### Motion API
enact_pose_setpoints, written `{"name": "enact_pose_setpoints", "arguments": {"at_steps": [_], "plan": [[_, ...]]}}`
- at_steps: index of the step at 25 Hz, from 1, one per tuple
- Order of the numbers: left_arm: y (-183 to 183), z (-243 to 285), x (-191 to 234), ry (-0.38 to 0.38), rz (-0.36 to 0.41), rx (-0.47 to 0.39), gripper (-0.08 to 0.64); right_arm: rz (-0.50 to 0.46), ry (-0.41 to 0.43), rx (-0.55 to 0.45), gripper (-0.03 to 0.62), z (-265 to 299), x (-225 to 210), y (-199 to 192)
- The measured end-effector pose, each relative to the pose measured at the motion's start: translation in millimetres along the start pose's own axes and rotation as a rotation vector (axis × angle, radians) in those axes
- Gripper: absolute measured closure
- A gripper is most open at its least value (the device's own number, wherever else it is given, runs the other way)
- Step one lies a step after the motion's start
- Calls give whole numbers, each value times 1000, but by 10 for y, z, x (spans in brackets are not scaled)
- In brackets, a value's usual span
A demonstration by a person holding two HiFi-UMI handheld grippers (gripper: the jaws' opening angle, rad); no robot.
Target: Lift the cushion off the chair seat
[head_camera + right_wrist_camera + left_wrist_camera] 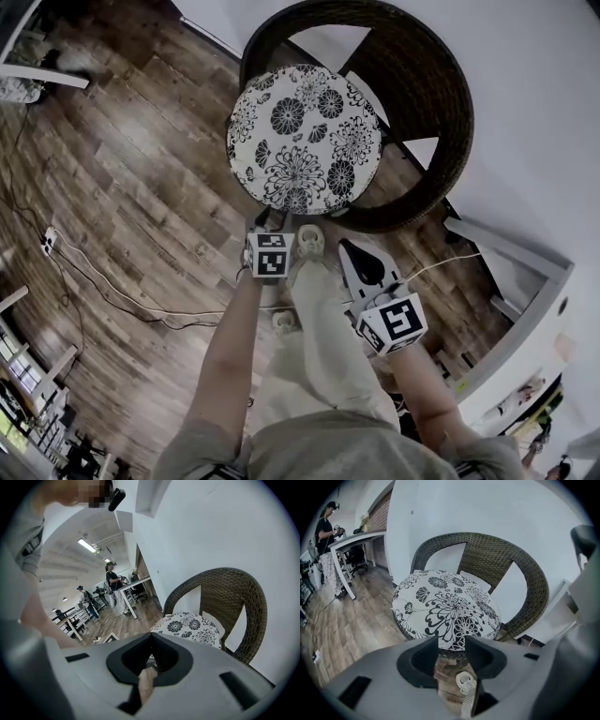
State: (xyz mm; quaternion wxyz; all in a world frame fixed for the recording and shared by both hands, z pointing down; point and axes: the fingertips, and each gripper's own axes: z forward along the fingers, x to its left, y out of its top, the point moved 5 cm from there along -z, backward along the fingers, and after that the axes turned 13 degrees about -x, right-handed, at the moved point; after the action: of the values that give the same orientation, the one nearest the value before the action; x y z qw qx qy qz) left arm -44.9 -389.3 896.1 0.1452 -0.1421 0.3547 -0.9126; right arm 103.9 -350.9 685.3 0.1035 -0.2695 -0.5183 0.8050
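The cushion (305, 139) is laid flat on the seat of the chair (427, 94), whose back is curved round behind it and to its right. The chair is set on the floor (141, 187), close to the wall (525, 103). The left gripper (265, 225) is held just before the cushion's near edge, apart from it. The right gripper (349, 248) is held to the right of the left one and further back. A cable (103, 281) is laid across the floor at the left.
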Motion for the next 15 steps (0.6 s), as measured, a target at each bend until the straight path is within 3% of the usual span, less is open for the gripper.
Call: {"name": "enact_pose_setpoints", "arguments": {"at_steps": [5,15], "plan": [[-122,172,52,19,45,55,394,18,6,12,598,68,-38,-75],[-184,277,56,16,91,68,416,34,-5,16,597,69,-34,-118]]}}
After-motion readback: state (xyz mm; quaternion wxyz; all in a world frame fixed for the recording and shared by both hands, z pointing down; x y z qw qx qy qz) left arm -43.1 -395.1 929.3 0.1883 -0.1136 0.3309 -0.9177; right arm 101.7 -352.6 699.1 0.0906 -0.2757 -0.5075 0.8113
